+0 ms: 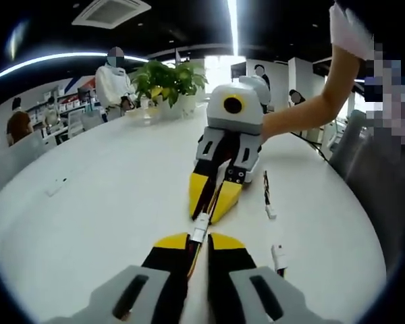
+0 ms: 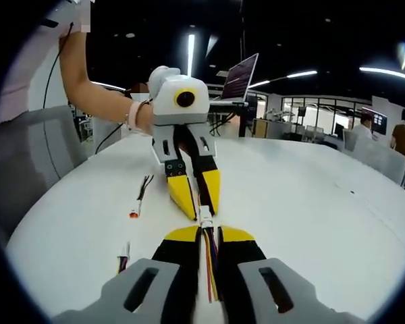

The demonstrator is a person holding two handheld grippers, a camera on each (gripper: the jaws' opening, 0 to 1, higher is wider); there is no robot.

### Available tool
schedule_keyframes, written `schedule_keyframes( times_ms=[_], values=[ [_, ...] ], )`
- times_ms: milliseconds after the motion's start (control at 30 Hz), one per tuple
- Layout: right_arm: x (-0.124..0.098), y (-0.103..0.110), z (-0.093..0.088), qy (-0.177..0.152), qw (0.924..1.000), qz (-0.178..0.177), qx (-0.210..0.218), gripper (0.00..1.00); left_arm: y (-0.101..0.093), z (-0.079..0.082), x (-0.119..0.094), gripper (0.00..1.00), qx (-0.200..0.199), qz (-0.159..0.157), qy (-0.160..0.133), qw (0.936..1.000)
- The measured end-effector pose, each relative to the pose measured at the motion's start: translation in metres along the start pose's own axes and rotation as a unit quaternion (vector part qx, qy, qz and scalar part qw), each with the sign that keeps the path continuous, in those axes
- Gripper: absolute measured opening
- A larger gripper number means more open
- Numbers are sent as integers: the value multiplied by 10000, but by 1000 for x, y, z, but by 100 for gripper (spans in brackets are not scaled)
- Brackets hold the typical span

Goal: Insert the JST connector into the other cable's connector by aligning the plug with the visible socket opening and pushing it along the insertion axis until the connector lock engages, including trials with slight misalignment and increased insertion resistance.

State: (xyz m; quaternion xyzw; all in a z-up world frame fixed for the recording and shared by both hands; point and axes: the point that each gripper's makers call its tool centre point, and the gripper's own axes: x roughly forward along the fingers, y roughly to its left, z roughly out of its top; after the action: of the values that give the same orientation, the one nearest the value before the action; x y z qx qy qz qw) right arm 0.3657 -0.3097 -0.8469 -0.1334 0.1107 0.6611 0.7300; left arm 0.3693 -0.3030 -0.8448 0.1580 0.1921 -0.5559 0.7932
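My left gripper (image 1: 199,237) rises from the bottom of the left gripper view, its yellow-tipped jaws shut on a cable ending in a white JST connector (image 1: 200,227). Tip to tip with it across the white table stands my right gripper (image 1: 206,214), held by a person's hand. In the right gripper view my right gripper (image 2: 209,231) is shut on a red and yellow wired cable (image 2: 209,266). Its white connector (image 2: 205,216) sits at the tips of the left gripper (image 2: 202,210). The two connectors meet in the narrow gap between the grippers. Whether they are locked together I cannot tell.
Two spare cables with small connectors lie on the round white table (image 1: 108,202), one (image 1: 268,196) beside the right gripper and one (image 1: 279,256) nearer my left jaws. A potted plant (image 1: 169,84) and people stand at the far edge. A laptop (image 2: 237,77) sits behind the left gripper.
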Motion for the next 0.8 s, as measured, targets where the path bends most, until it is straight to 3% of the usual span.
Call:
schedule_keyframes(
  times_ms=[333, 567, 800],
  values=[
    [-5, -3, 6, -69, 9999, -70, 73, 10, 1, 0, -4, 9, -148, 245, -32, 9996],
    [-11, -3, 13, -139, 9999, -94, -5, 9, 1, 13, -13, 10, -161, 313, -249, 9991],
    [-18, 5, 22, -81, 9999, -69, -104, 9, -9, 18, -22, 10, 101, 323, -55, 9994]
  ],
)
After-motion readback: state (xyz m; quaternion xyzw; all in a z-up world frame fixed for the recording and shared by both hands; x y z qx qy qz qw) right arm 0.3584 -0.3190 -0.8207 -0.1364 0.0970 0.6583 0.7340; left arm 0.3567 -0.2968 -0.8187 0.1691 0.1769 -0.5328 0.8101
